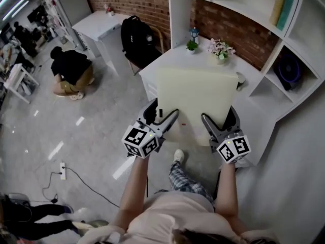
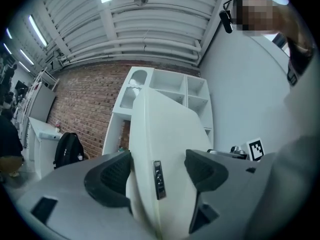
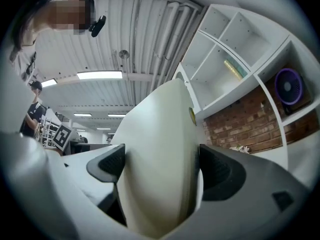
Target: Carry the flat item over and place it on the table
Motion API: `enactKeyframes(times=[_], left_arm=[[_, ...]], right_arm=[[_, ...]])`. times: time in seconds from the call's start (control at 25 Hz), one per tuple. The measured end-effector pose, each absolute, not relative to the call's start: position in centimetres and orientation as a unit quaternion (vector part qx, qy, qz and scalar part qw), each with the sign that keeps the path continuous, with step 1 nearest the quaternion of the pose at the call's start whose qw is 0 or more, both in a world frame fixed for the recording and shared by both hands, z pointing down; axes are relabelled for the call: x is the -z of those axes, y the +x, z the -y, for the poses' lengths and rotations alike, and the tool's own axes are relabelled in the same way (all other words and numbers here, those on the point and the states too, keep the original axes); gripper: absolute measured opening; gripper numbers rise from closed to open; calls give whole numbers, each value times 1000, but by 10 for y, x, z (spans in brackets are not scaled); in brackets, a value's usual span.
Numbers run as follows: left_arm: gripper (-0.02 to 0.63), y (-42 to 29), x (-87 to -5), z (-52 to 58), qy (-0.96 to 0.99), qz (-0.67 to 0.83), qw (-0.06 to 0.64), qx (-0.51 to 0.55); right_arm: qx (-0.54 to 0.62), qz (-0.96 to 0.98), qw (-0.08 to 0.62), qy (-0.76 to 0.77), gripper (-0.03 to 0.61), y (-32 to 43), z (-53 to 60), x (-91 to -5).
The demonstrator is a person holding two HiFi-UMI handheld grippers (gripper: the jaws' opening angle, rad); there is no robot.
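The flat item [image 1: 195, 103] is a pale cream, stiff rectangular panel, held up in front of me over the floor. My left gripper [image 1: 163, 117] is shut on its near left edge and my right gripper [image 1: 219, 122] on its near right edge. In the left gripper view the flat item [image 2: 165, 129] stands edge-on between the pads of the left gripper [image 2: 157, 171], with a small metal tab on it. The right gripper view shows the flat item [image 3: 160, 134] filling the gap of the right gripper [image 3: 160, 166]. Just beyond its far edge stands the white table [image 1: 170, 60].
On the table stand a small potted plant [image 1: 191, 46] and a pot of flowers [image 1: 220, 50]. White shelving [image 1: 244, 4] rises at the right. A black backpack [image 1: 137, 39] sits by a chair, a person [image 1: 71, 70] crouches at the left, and a power strip [image 1: 62, 170] lies on the floor.
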State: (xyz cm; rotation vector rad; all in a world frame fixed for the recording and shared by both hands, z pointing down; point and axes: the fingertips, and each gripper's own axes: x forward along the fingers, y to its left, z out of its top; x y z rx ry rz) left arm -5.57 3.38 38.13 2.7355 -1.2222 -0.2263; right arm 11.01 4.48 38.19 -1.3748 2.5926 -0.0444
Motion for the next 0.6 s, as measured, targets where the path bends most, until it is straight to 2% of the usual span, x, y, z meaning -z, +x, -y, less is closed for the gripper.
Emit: enactKeyframes(times=[0.6], left_arm=[[336, -59, -390, 221, 901, 419, 93, 69]], right_arm=[[30, -884, 84, -458, 469, 105, 214, -385]])
